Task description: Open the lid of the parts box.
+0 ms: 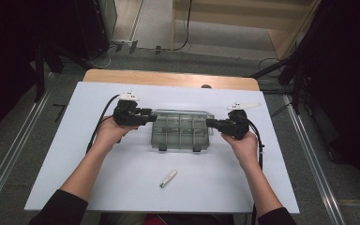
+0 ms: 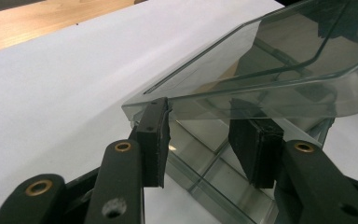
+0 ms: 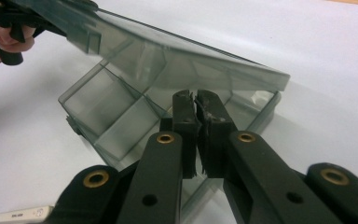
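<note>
Box: clear compartment box [image 1: 180, 132] sits mid-table on the white board [image 1: 122, 183], lid [image 2: 261, 60] raised partway.
Left gripper [image 2: 205, 140]: jaws spread apart beneath the lid's edge, one pad touching it.
Right gripper [image 3: 196, 105]: jaws pressed together at the box's right wall.
Nearby: small white lighter [image 1: 168, 178], well apart toward the person.

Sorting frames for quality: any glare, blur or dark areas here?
High view: the surroundings are dark, the white table evenly lit. Left gripper view: the clear box lid reflects dark shapes, the far tabletop soft. Right gripper view: the box is sharp.
</note>
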A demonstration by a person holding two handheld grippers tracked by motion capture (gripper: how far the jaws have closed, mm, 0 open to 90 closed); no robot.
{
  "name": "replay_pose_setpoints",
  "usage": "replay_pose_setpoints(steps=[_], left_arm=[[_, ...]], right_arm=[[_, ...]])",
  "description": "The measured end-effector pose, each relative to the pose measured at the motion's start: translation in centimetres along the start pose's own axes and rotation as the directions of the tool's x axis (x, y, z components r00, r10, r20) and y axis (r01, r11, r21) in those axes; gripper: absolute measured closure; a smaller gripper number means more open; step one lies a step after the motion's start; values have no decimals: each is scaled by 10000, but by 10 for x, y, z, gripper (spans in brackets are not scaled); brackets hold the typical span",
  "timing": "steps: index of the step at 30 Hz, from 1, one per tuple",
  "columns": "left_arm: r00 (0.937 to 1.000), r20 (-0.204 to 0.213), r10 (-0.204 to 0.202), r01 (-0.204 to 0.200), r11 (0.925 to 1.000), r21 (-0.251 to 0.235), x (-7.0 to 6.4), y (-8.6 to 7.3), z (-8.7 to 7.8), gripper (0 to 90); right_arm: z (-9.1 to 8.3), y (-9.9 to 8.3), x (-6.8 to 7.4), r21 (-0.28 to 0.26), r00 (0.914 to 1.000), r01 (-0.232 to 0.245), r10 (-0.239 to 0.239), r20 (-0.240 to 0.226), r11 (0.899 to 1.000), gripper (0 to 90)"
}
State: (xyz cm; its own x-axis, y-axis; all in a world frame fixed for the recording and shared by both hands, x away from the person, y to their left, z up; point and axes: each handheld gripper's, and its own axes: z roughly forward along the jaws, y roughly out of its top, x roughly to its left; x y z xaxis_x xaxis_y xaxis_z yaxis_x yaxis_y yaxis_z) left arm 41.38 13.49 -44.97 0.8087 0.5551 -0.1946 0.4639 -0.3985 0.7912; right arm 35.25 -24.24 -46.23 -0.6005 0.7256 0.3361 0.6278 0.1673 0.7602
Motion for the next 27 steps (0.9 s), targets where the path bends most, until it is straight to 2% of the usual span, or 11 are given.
replay_pose_setpoints(steps=[6, 7, 9, 10, 12, 15, 17, 19, 23, 27], left_arm=[[10000, 12, -14, 14, 10000, -15, 0, 1, -1, 573], [10000, 12, -9, 9, 10000, -12, 0, 1, -1, 573], [10000, 11, -1, 1, 10000, 2, 0, 1, -1, 573], [10000, 12, -19, 19, 10000, 10, -1, 1, -1, 573], [10000, 10, 14, -14, 10000, 14, -1, 1, -1, 573], [10000, -1, 62, -62, 10000, -4, -2, 1, -1, 573], [10000, 4, 34, -34, 10000, -20, -1, 1, -1, 573], [10000, 12, -32, 32, 10000, -56, -1, 0, -1, 572], [10000, -32, 3, -3, 10000, -36, -1, 0, -1, 571], [10000, -64, -25, 24, 10000, -47, -1, 0, 0, 569]], right_arm=[[-7, -5, -3, 54, 9999, 44, -44, 132, 10000, 798], [-7, -6, -4, 38, 9998, 120, -121, 165, 9999, 759], [-8, -7, -7, -5, 9999, 53, -53, 86, 10000, 623], [-8, -7, -7, -5, 9999, 53, -53, 86, 10000, 623], [-7, -9, -12, -99, 10000, -53, 53, -11, 9999, 493], [-1, -13, -16, -27, 10000, -68, 68, 50, 10000, 403], [0, -14, -17, -16, 10000, -12, 12, 34, 10000, 403], [4, -12, -18, -280, 9996, 246, -243, 113, 9993, 401], [10, -5, -21, -337, 9995, 298, -299, -23, 9990, 414], [15, -1, -24, -433, 9993, 368, -364, 99, 9984, 422]])
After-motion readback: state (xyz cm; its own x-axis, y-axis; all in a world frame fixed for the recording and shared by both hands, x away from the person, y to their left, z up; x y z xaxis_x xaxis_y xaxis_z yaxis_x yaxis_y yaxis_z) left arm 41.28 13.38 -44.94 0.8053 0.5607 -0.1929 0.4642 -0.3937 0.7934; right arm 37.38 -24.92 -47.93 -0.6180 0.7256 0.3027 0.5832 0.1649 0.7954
